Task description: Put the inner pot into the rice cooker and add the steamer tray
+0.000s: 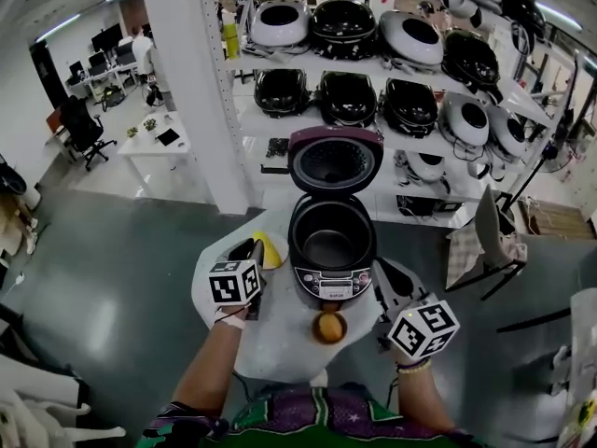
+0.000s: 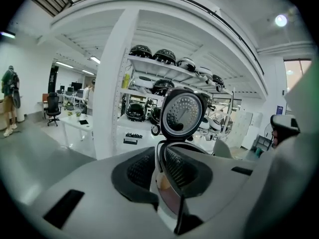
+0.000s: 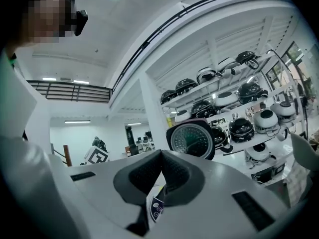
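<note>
Head view: white table [image 1: 280, 342], stocked shelves [image 1: 308, 61].

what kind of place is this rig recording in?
Likely an open-plan lab or test workshop, not a kitchen: white shelving stacked with many cookers, office desks with monitors behind, and the open rice cooker on a small round table.

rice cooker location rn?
Head view, centre: the rice cooker stands lid-open on the round white table, just behind a small orange round object, with the shelves of cookers beyond it.
</note>
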### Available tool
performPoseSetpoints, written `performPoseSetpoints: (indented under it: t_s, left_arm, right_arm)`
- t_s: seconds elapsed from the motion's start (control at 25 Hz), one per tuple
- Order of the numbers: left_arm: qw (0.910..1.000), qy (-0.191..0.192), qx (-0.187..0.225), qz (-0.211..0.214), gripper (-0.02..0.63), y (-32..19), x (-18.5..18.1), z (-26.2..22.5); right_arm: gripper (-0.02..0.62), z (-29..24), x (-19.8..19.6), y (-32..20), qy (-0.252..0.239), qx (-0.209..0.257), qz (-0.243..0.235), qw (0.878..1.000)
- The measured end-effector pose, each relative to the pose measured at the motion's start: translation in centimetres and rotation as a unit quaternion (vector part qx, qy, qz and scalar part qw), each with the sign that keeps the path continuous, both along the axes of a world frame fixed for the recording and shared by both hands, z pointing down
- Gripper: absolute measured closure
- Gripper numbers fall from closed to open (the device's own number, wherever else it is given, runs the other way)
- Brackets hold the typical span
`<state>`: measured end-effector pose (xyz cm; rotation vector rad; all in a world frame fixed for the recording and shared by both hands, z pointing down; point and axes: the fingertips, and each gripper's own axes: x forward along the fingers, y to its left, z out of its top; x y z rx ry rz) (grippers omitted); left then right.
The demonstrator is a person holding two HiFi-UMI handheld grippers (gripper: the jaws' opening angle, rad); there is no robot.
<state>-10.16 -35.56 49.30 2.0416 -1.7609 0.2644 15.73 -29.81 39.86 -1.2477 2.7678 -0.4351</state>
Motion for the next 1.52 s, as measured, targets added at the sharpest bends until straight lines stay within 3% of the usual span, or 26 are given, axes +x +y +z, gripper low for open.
performPoseSetpoints:
  t_s: [0.32,0.56,0.92,1.32,1.4,1.52]
  left_arm:
    - [0.9985,-0.031,0.040,-0.021,0.523,8.0,-5.8,-4.0]
    - [0.9936,-0.037,0.096,-0.047,0.523,14.3,-11.1,-8.8]
    - [0.9798,-0.058,0.183,-0.055,0.539,22.3,-15.1,-14.6]
    - [0.9761,-0.038,0.209,-0.045,0.583,27.5,-17.1,-15.7]
    - [0.9760,-0.036,0.212,-0.035,0.583,28.4,-17.3,-15.6]
    - [0.9744,-0.032,0.220,-0.033,0.583,29.8,-18.1,-15.3]
  right_arm:
    - [0.590,-2.3,-5.8,2.3,0.002,0.014,-0.024,1.000]
    - [0.590,-4.9,-9.7,4.9,0.009,0.037,-0.028,0.999]
    - [0.589,-7.0,-14.2,9.8,0.017,0.070,-0.032,0.997]
    - [0.593,-7.6,-16.5,15.7,0.039,0.091,-0.020,0.995]
    - [0.469,-7.2,-17.3,16.7,0.040,0.089,-0.031,0.995]
    - [0.335,-6.0,-18.7,17.5,0.046,0.079,-0.042,0.995]
